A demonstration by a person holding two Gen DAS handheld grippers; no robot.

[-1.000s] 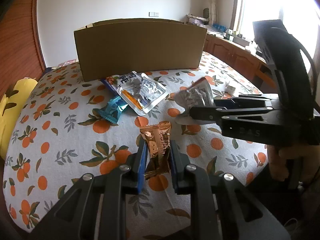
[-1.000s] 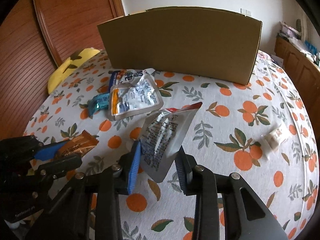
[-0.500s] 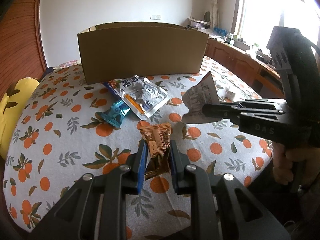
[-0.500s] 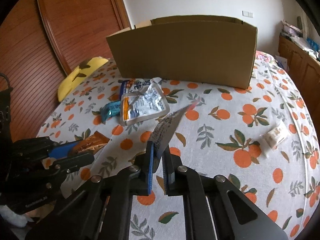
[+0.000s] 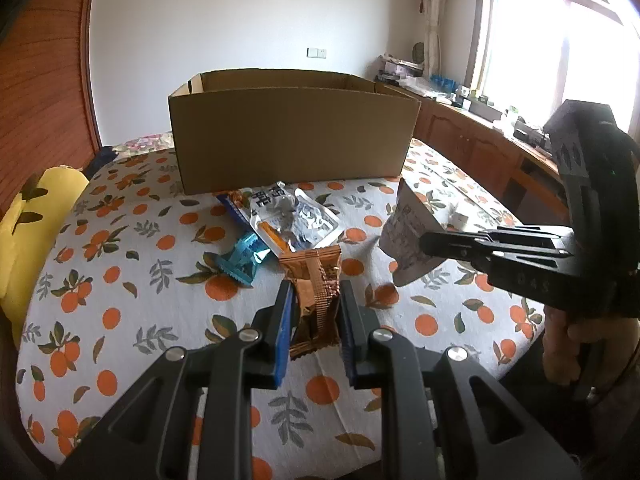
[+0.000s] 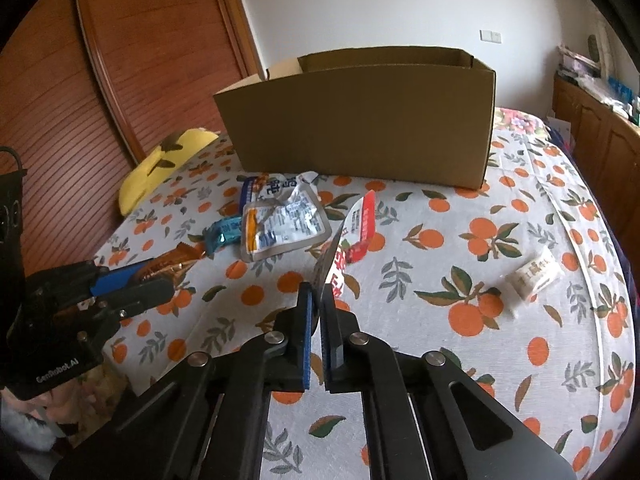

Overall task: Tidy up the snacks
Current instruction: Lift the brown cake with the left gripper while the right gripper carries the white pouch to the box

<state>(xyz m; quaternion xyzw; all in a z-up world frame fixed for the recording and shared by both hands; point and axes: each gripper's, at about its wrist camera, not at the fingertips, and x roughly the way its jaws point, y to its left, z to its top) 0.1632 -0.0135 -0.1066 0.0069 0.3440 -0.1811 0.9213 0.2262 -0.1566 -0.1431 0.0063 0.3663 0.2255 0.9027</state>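
Observation:
My left gripper [image 5: 314, 294] is shut on a copper-brown snack wrapper [image 5: 316, 292], held above the orange-patterned tablecloth. My right gripper [image 6: 318, 292] is shut on a silver pouch with a red top [image 6: 352, 236], lifted edge-on off the table; in the left wrist view the same pouch [image 5: 406, 236] hangs at the right gripper's [image 5: 424, 244] tip. An open cardboard box [image 5: 292, 136] stands at the back of the table. In front of it lie a silver and blue pouch [image 5: 292, 220] and a teal wrapped snack [image 5: 240, 258].
A small white wrapped snack [image 6: 534, 276] lies alone at the right of the table [image 6: 460, 360]. A yellow cushion [image 5: 24, 240] sits at the left edge. Wooden cabinets [image 5: 480, 152] run under the window on the right. A hand [image 5: 576, 344] holds the right gripper.
The right gripper closed on the silver pouch and lifted it off the table, turning it edge-on. The left gripper kept its hold on the brown wrapper; its view tipped up to show the box's open top.

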